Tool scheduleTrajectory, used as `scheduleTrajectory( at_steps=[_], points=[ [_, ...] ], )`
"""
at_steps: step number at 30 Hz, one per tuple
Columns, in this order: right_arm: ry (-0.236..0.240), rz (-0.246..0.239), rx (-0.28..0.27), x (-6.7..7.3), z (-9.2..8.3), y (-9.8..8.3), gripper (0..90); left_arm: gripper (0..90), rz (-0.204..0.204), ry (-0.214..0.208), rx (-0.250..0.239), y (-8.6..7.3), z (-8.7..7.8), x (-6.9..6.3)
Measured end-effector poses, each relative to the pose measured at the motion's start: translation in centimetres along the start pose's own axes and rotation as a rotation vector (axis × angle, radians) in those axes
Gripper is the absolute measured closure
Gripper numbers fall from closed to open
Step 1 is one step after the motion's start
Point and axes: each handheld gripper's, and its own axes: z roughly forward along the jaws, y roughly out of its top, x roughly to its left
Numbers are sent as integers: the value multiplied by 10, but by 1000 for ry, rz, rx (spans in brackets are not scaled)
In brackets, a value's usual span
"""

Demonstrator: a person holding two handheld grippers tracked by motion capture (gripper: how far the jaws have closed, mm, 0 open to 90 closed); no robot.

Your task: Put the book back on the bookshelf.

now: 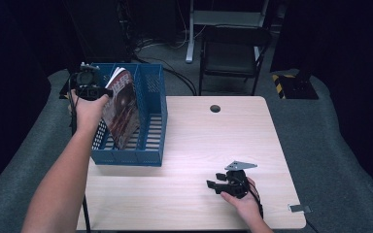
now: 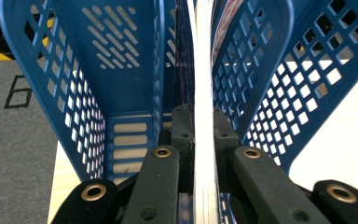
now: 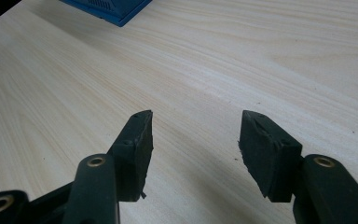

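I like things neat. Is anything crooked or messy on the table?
Only the red-covered magazine: it leans tilted inside the blue plastic slotted file rack, because the left gripper is shut on its upper edge. The right gripper rests open on the pale wooden table. Nothing is spilled or broken.

The magazine point(image 1: 121, 109) has its lower edge hidden behind the blue file rack's point(image 1: 151, 87) front wall in the high view, and its cover print is too small to read. In the left gripper view only its white page edge shows, cut off at top and bottom. The chair's point(image 1: 233, 51) back disappears into darkness.
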Motion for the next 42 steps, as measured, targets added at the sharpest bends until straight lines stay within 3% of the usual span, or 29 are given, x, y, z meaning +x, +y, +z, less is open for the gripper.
scheduleTrajectory(
  at_steps=[20, 36, 42],
  points=[
    [1, 2, 5, 0, 0, 0, 442, 834, 15, 8, -2, -12, 8, 0],
    [0, 2, 5, 0, 1, 0, 439, 799, 7, -43, -15, -16, 3, -1],
    [1, -1, 5, 0, 1, 0, 439, 788, 16, -62, 4, -16, -2, 0]
  ],
)
